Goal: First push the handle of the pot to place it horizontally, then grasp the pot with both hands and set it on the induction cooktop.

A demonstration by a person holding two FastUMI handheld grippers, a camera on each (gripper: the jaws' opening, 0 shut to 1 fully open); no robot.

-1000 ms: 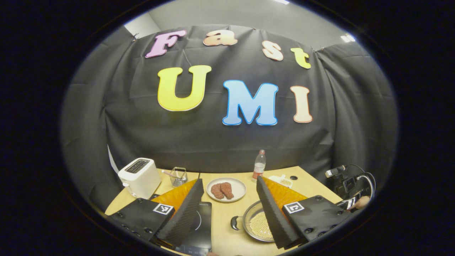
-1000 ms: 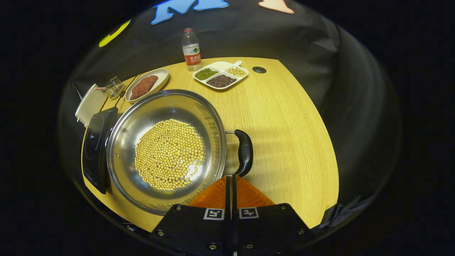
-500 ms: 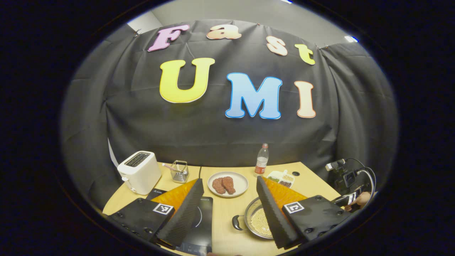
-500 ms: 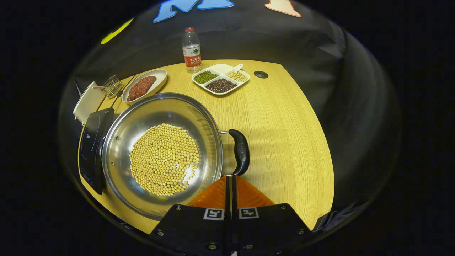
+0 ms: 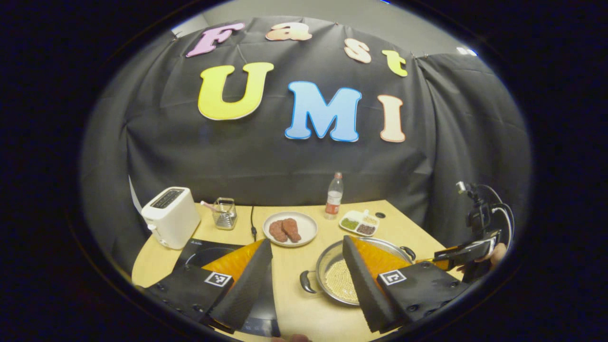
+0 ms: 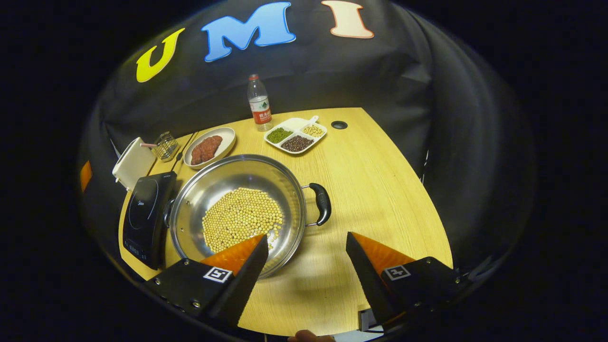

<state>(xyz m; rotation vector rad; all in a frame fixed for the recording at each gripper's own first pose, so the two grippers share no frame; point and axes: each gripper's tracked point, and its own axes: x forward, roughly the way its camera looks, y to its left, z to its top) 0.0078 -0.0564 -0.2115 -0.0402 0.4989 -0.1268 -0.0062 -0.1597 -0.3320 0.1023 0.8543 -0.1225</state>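
Pot (image 6: 237, 213), holding a layer of soybeans (image 6: 242, 218), is seen resting on the worktop (image 6: 380, 190) just beside the induction cooktop (image 6: 145, 213), its handles lying left and right. The pushing step is judged done; the two-handed grasp is in hand. The right claw (image 6: 304, 259) is spread wide and empty near the right handle (image 6: 323, 203); the left claw (image 5: 306, 266) is likewise wide and empty. Each handle must next be straddled and closed upon.

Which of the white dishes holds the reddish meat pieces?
The round plate, left of the bottle. The divided tray right of the bottle holds beans in separate compartments instead.
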